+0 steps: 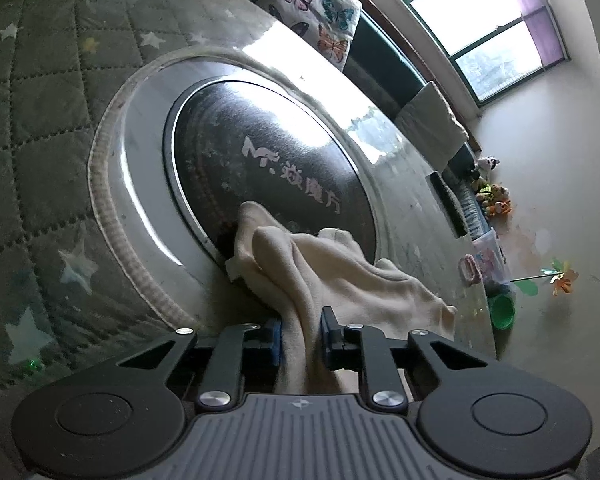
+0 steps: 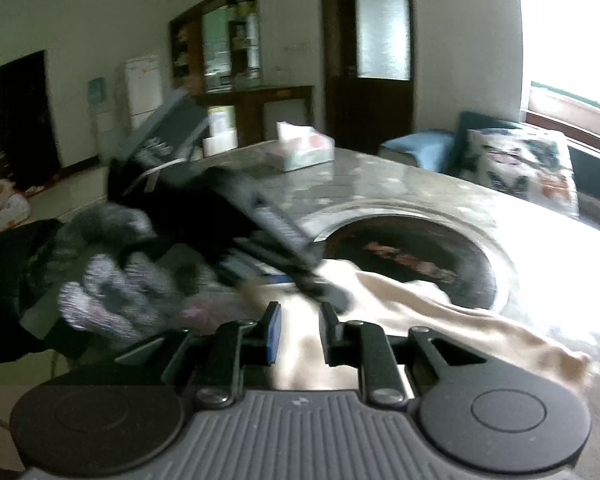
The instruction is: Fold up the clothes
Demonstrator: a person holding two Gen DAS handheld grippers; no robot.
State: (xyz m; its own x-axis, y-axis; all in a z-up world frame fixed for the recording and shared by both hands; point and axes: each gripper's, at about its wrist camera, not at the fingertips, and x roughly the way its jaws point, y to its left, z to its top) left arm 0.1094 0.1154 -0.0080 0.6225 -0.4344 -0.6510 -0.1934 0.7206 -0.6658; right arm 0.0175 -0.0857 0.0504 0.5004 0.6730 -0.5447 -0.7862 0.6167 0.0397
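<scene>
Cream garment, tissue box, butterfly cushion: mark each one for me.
cream garment point(image 1: 340, 276): left wrist view, on the bunched folds ahead of the fingers.
tissue box point(image 2: 306, 154): right wrist view, on its side wall.
butterfly cushion point(image 1: 312, 12): left wrist view, on the printed face.

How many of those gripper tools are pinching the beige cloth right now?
2. The left gripper clamps a bunched fold of the beige cloth by the dark round plate; the right gripper pinches another part.

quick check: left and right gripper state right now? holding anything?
Left gripper: jaws closed on the cream cloth.
Right gripper: jaws closed on the same cream cloth, another part of it.
</scene>
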